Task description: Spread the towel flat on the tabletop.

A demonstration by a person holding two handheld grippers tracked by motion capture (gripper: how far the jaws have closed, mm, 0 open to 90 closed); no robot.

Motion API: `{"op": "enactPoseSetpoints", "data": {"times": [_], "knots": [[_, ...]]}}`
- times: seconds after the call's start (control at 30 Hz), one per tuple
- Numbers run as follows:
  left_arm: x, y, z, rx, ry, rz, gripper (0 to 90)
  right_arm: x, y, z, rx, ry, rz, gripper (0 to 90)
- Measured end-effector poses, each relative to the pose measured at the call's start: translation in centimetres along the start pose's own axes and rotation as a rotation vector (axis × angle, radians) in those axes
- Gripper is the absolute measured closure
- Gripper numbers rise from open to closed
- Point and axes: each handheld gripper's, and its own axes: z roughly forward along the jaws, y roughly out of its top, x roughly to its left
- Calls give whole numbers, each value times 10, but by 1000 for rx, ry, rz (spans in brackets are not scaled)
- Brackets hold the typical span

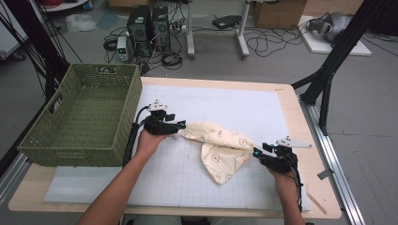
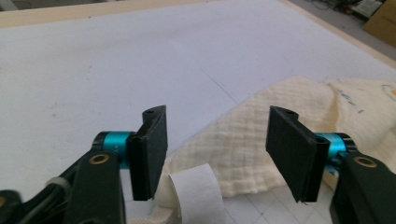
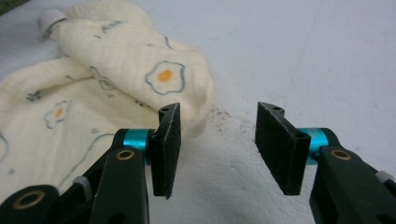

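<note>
We see a soft cream cloth with little fried-egg pictures [image 1: 220,151] lying rumpled in the middle of the white grid mat [image 1: 234,105] on the wooden table [image 1: 307,117]. It is partly folded over on itself, so it looks bunched up, not flat.

Our left gripper [image 2: 212,156] sits at the cloth's left end, with its jaws spread wide and nothing between them. The cloth edge and a small white tag loop [image 2: 198,189] lie just under them. Our right gripper [image 3: 217,149] waits at the cloth's right end, jaws apart too, just beside a corner.

We think the grippers sit at both ends so each can grab one side. A green woven basket [image 1: 84,115] stands near the left gripper, maybe to hold the cloth.
</note>
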Motion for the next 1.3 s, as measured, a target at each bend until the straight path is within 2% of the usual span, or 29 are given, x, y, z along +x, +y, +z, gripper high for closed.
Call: {"op": "enactPoseSetpoints", "data": {"times": [0.1,0.17,0.23,0.27,0.4,0.5,0.57,0.7,0.8,0.83,0.93,0.97,1.07,1.13,1.17,1.27,1.3], "knots": [[-2,-1,-8,-13,-18,0,352,6,1,-7,-26,28,0,497],[-4,-3,-14,-31,-24,22,343,11,1,-11,-44,63,8,500],[-6,-5,-20,-42,-50,31,336,18,2,-14,-56,84,-8,501],[-7,-6,-23,-47,-51,50,335,22,3,-14,-59,94,-17,497],[-9,-11,-33,-59,-62,79,313,39,9,-10,-63,131,-59,481],[-8,-14,-41,-76,-71,78,300,51,12,-3,-59,156,-75,463],[-7,-18,-47,-85,-64,73,265,58,15,3,-54,174,-62,450],[-4,-28,-57,-85,-21,74,186,80,20,18,-22,207,-111,442],[-3,-34,-63,-79,2,113,183,94,21,33,8,227,-127,441],[-3,-36,-65,-82,0,113,187,99,21,38,19,239,-130,443],[-2,-36,-67,-89,0,108,196,114,21,55,61,232,-183,441],[-2,-36,-69,-93,-7,102,198,117,21,61,80,202,-199,438],[-1,-36,-70,-104,-9,89,207,120,18,77,129,149,-198,448],[-1,-37,-70,-95,-11,99,210,119,16,85,160,119,-211,487],[-2,-37,-70,-94,-16,98,213,118,17,86,152,119,-206,546],[-4,-38,-68,-82,-22,101,219,115,18,87,151,145,-201,756],[-4,-38,-67,-78,-20,102,223,115,18,86,156,167,-207,804]]}}
